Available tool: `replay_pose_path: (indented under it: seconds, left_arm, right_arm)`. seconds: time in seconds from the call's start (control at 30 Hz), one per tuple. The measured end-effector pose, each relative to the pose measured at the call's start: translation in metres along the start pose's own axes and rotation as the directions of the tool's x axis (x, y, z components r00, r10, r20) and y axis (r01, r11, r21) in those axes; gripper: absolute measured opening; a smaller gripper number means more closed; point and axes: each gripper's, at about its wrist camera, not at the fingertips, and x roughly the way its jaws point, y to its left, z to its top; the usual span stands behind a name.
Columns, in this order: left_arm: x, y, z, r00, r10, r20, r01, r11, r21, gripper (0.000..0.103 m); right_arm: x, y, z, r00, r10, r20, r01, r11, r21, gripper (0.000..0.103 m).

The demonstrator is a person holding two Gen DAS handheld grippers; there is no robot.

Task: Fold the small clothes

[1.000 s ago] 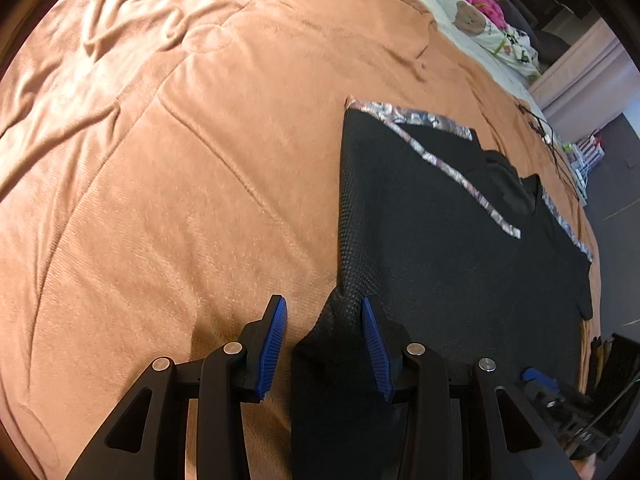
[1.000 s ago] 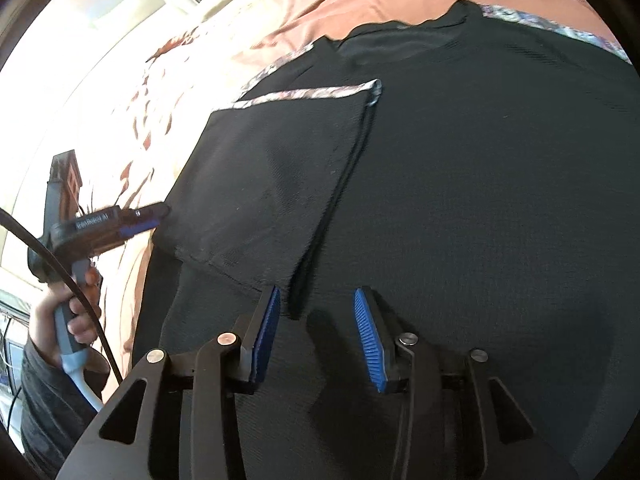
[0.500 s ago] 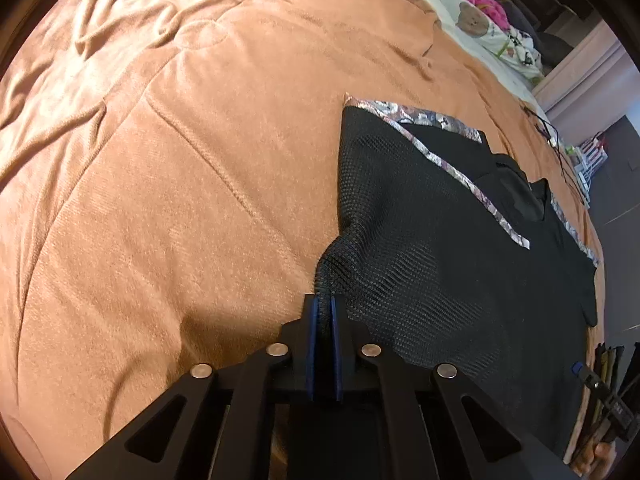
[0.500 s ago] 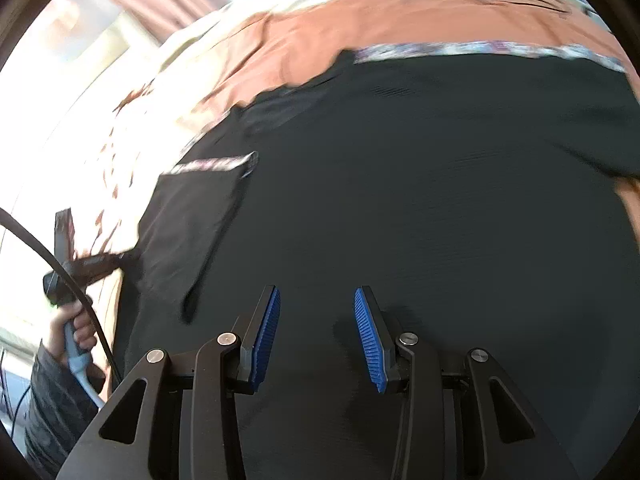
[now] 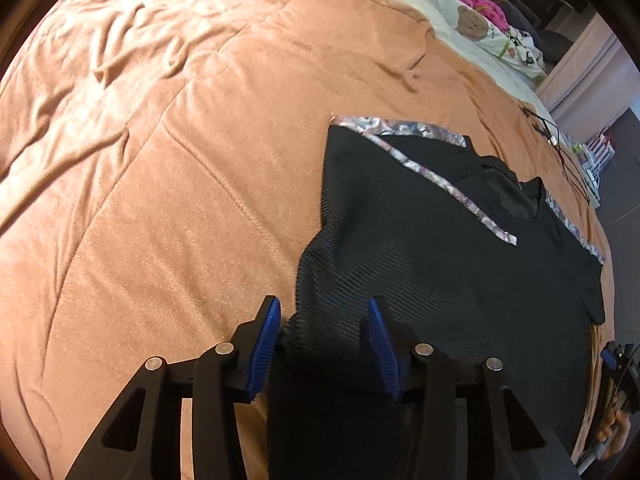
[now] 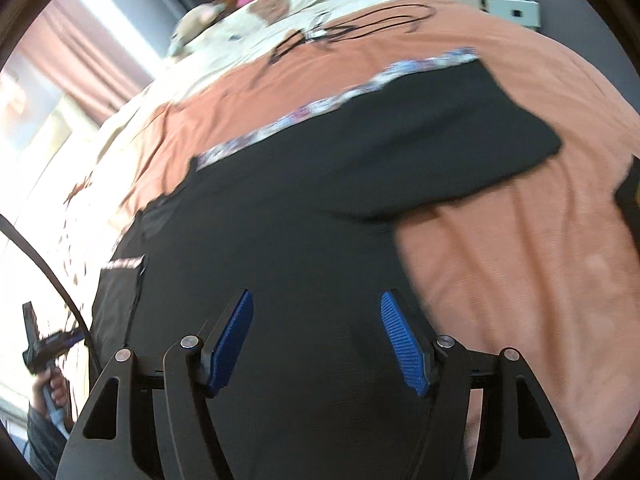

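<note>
Currently the left gripper (image 5: 322,334) has just opened, released astride the black shirt (image 5: 440,264) hem, risking snagging and undoing the folded sleeve (image 5: 400,200).

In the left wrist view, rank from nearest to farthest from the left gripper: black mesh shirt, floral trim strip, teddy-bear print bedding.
1. Black mesh shirt, its edge between the open left gripper fingers.
2. Floral trim strip, mid-frame, on the shirt's far edge.
3. Teddy-bear print bedding, top right.
</note>
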Motion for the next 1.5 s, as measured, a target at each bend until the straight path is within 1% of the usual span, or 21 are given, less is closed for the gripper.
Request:
replay_pose_path:
  seconds: [0.1,0.13,0.2,0.27,0.37,0.43,0.47,0.6,0.67,0.9,0.97,1.1,1.17,1.2,1.27,1.37,1.5]
  left_arm:
    - [-0.006,-0.008,-0.001,1.0,0.015,0.014,-0.015,1.0,0.009,0.05]
    - [-0.008,-0.01,-0.002,1.0,0.021,0.02,-0.021,1.0,0.012,0.055]
    - [-0.012,-0.014,-0.003,0.999,0.036,0.034,-0.037,0.999,0.018,0.063]
    - [-0.015,-0.018,-0.005,0.999,0.037,0.04,-0.038,0.999,0.016,0.064]
    - [-0.018,-0.024,-0.008,0.998,0.038,0.045,-0.039,0.999,0.008,0.064]
    - [-0.021,-0.027,-0.01,0.998,0.04,0.051,-0.041,0.999,0.005,0.064]
    - [-0.022,-0.029,-0.011,0.998,0.04,0.052,-0.04,0.999,0.003,0.064]
    - [-0.024,-0.038,-0.016,0.998,0.033,0.058,-0.033,0.999,-0.001,0.064]
    - [-0.025,-0.043,-0.017,0.997,0.032,0.065,-0.032,1.0,-0.001,0.064]
    - [-0.024,-0.058,-0.018,0.996,0.015,0.086,-0.015,1.0,-0.003,0.064]
    - [-0.022,-0.063,-0.017,0.996,0.01,0.09,-0.01,1.0,-0.001,0.064]
    - [-0.018,-0.071,-0.017,0.996,0.008,0.092,-0.008,1.0,0.006,0.064]
    - [-0.017,-0.074,-0.018,0.996,0.006,0.091,-0.007,1.0,0.007,0.064]
    - [-0.016,-0.075,-0.018,0.996,0.008,0.09,-0.009,1.0,0.01,0.064]
    - [-0.016,-0.076,-0.018,0.996,0.01,0.088,-0.011,1.0,0.012,0.064]
    - [-0.016,-0.076,-0.019,0.996,0.009,0.09,-0.01,1.0,0.012,0.064]
    - [-0.021,-0.071,-0.02,0.995,0.002,0.099,-0.003,1.0,0.003,0.064]
  right_arm:
    - [-0.005,-0.019,0.004,1.0,-0.019,0.023,0.018,0.999,0.039,0.065]
    - [-0.008,-0.028,0.006,0.999,-0.033,0.035,0.031,0.998,0.055,0.065]
    - [-0.01,-0.037,0.007,0.998,-0.048,0.05,0.044,0.996,0.083,0.062]
    - [-0.009,-0.046,0.01,0.997,-0.039,0.063,0.032,0.993,0.112,0.054]
    - [-0.006,-0.06,0.015,0.996,-0.051,0.074,0.041,0.99,0.134,0.051]
    - [-0.004,-0.066,0.018,0.996,-0.044,0.077,0.032,0.988,0.149,0.05]
    - [-0.002,-0.068,0.019,0.996,-0.045,0.078,0.033,0.987,0.155,0.048]
    - [0.005,-0.081,0.027,0.995,-0.048,0.086,0.032,0.983,0.181,0.047]
    - [0.013,-0.088,0.033,0.995,-0.049,0.089,0.031,0.98,0.196,0.043]
    - [0.031,-0.122,0.047,0.993,-0.057,0.104,0.028,0.966,0.257,0.043]
    - [0.033,-0.129,0.05,0.993,-0.05,0.112,0.017,0.961,0.275,0.037]
    - [0.039,-0.138,0.058,0.991,-0.053,0.127,0.014,0.957,0.288,0.032]
    - [0.042,-0.141,0.063,0.989,-0.067,0.134,0.025,0.955,0.294,0.023]
    - [0.043,-0.142,0.065,0.988,-0.074,0.137,0.031,0.955,0.295,0.02]
    - [0.043,-0.144,0.072,0.985,-0.088,0.149,0.041,0.955,0.293,0.008]
    - [0.037,-0.138,0.082,0.98,-0.096,0.175,0.048,0.964,0.261,0.002]
    - [0.027,-0.111,0.088,0.973,-0.079,0.217,0.041,0.984,0.175,0.001]
